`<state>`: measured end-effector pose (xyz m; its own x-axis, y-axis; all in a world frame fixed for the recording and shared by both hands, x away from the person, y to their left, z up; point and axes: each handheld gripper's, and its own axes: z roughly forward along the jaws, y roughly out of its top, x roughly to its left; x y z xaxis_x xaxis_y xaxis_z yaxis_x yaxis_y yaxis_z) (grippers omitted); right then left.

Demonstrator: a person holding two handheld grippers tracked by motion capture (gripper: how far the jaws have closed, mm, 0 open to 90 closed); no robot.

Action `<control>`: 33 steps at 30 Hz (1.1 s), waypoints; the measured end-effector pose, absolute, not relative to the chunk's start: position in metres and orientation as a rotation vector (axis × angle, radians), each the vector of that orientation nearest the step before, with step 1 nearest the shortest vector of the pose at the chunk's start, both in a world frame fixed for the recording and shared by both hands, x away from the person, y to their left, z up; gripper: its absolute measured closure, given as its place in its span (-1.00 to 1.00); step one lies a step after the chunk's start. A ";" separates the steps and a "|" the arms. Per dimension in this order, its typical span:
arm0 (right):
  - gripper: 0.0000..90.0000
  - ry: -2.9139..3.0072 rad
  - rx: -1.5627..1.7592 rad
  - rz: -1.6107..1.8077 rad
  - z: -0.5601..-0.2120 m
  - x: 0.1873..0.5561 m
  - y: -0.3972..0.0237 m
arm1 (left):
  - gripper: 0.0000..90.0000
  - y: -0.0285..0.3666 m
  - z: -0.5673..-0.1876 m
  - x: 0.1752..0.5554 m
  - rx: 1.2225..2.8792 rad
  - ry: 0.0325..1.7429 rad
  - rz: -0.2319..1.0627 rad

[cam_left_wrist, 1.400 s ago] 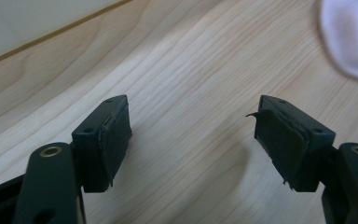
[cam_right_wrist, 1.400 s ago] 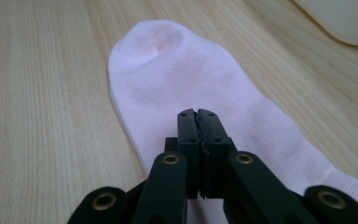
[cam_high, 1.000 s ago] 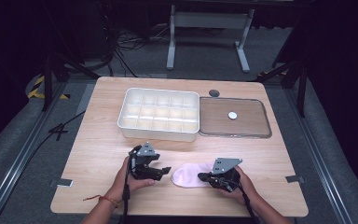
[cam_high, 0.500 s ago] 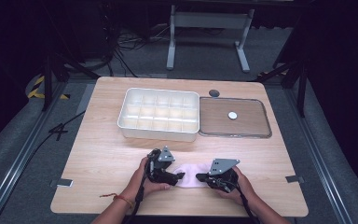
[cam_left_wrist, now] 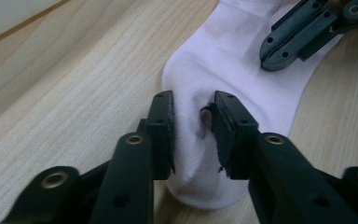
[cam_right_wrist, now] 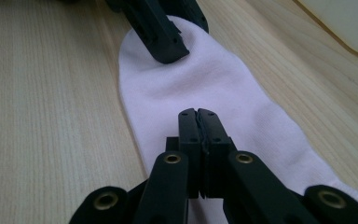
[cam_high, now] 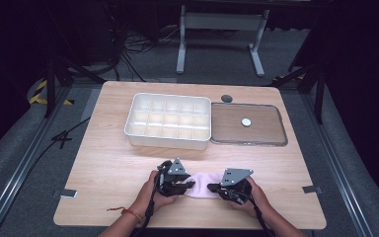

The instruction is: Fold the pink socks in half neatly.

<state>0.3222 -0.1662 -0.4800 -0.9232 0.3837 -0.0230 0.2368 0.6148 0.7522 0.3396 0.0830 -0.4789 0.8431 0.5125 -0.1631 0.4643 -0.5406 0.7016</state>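
**Sock gripped at both ends near the lower edge of the bench**

In the left gripper view, the left hand-held gripper [cam_left_wrist: 193,128] is seen at the bottom centre with its jaws narrowed on a raised fold of the white sock [cam_left_wrist: 242,65]; the jaws have just been closing, and cloth is pinched between the pads. The other gripper's jaw tips are seen on the sock at the upper right of that frame. In the right gripper view, the right hand-held gripper [cam_right_wrist: 198,122] is seen with its jaws pressed together on the sock [cam_right_wrist: 205,79], a thin edge of fabric being caught between them. These details of the grip are too small to be made out in the high view.

In the high view, the sock [cam_high: 201,184] is seen lying flat on the bench [cam_high: 108,163], at the lower centre of the frame, between the two grippers.

Farther up the frame, a white compartment tray [cam_high: 168,120] is seen, its cells empty. Just right of it a flat brown-floored tray [cam_high: 264,129] is placed, with one small white disc [cam_high: 246,122] in it. A small dark round object [cam_high: 226,98] is seen above their junction.
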 end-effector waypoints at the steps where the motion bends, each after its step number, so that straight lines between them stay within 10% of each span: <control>1: 0.99 2.656 0.520 1.197 -0.480 0.322 -0.166 | 0.67 0.084 -0.479 0.341 2.218 0.715 0.049; 33: 0.99 2.660 0.539 1.195 -0.480 0.332 -0.137 | 0.80 0.099 -0.455 0.338 2.088 0.687 0.042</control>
<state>0.3319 -0.1375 -0.4797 -0.9188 0.3945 -0.0121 0.2530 0.6123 0.7491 0.3379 0.0993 -0.4553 0.8444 0.4866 -0.2242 0.4558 -0.4326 0.7779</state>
